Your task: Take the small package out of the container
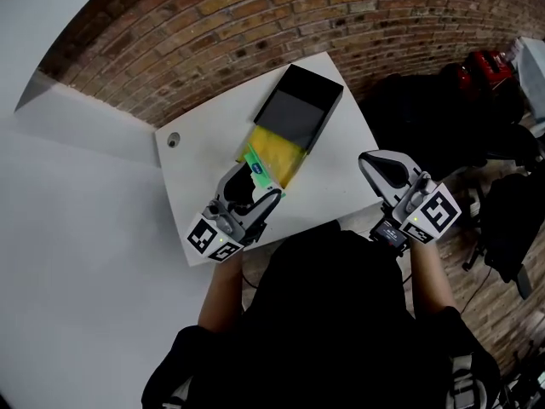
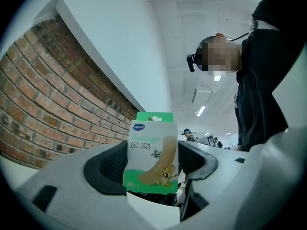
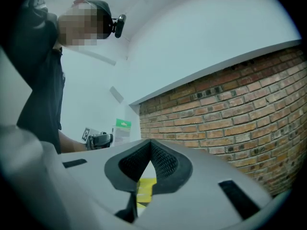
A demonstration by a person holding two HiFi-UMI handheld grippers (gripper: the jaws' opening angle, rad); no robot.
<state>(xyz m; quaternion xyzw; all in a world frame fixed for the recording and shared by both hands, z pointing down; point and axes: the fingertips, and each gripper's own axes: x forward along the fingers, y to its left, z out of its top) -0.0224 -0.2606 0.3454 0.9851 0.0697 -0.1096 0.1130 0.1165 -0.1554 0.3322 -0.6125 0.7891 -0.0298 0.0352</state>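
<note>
The small package [image 1: 258, 170] is a green and white bandage box, and my left gripper [image 1: 254, 180] is shut on it. It stands upright between the jaws in the left gripper view [image 2: 152, 152], lifted off the table. Behind it a black open container [image 1: 298, 109] lies on the white table [image 1: 341, 169], with a yellow bag [image 1: 277, 153] spilling from its near end. My right gripper [image 1: 368, 162] hovers at the table's right edge, jaws shut on nothing [image 3: 151, 145]. The right gripper view also catches the package [image 3: 122, 131] in the distance.
A brick wall [image 1: 255, 24] runs behind the table. A round cable hole [image 1: 174, 141] sits near the table's left corner. Dark bags [image 1: 511, 220] and a red item [image 1: 485, 65] lie on the floor to the right.
</note>
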